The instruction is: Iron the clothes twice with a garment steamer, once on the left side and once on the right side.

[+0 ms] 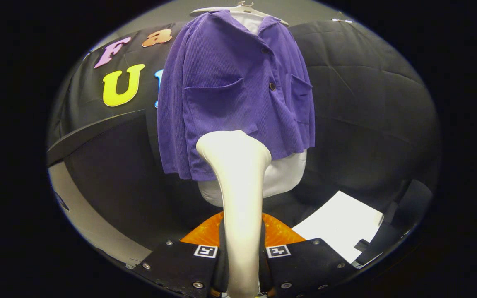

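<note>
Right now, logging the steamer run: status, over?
Gripper shut on steamer. Steamer head up at lower hem of purple jacket on hanger. Nothing between them.

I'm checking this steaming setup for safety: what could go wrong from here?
The hand-held gripper is shut on the garment steamer, whose head sits at the purple jacket's hem; lingering there might overwet the fabric. The jacket hangs loosely on a hanger, so a push could swing it away.

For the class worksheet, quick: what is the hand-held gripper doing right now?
Hand-held gripper: closed on the steamer handle, one finger pressing each side; steamer head points at the purple jacket on its hanger.
</note>
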The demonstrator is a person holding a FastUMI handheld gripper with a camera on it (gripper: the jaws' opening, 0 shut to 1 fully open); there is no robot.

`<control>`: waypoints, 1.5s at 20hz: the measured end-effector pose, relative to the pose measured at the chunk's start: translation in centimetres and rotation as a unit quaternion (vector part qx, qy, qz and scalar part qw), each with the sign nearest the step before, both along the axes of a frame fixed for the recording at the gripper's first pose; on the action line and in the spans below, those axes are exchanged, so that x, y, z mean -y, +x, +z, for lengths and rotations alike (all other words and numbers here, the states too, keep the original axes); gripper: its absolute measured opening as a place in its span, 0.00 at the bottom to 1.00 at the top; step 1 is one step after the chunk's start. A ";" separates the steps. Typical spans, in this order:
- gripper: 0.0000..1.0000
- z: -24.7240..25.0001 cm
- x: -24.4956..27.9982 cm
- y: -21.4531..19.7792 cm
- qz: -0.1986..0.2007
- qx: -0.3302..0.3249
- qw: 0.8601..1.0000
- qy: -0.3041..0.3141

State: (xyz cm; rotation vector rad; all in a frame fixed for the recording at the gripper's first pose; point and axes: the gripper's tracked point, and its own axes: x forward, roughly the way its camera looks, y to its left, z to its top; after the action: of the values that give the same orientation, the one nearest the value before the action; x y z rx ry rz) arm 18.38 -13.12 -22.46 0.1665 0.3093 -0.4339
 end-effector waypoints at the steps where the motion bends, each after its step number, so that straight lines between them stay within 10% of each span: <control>1: 0.28 0.3 -0.1 -0.4 -0.006 0.005 1.000 0.006; 30: 0.29 28.6 20.0 6.5 -0.057 0.188 0.980 0.002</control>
State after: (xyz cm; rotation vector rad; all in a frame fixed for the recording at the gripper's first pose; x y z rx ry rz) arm 24.85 -33.11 6.16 0.2660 -0.0720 -0.5048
